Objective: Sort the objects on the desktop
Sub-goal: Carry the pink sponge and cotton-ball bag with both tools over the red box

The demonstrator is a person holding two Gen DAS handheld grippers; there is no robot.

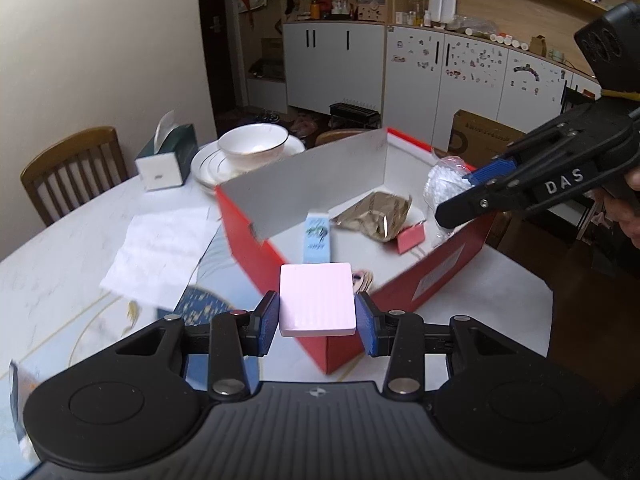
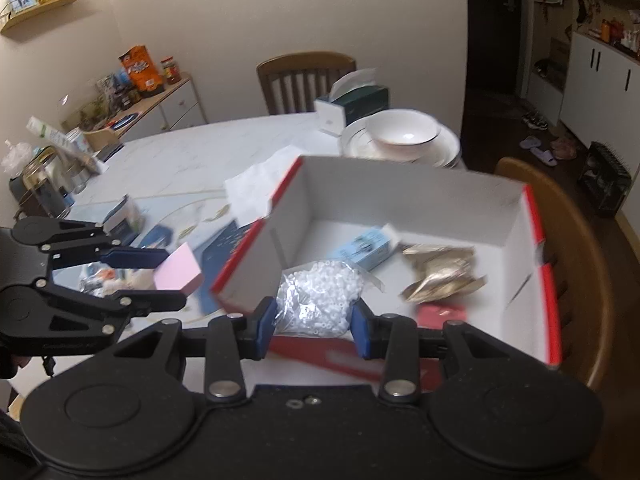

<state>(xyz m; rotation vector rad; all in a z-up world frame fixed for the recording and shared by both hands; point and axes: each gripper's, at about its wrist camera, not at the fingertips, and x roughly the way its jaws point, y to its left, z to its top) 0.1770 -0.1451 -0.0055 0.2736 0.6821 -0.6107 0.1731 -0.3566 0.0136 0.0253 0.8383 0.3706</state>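
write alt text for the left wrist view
The left tongs grip a pink block above the near corner of an open red box holding small packets. At right, the right tongs carry a clear bag of white beads.

Dim, even indoor light; motion blur throughout (fisheye bending the edges).

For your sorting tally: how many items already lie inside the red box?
3: a light-blue carton by the back wall, a crumpled gold packet to its right, and a small red piece nearer the front of the red box. Others may be hidden.
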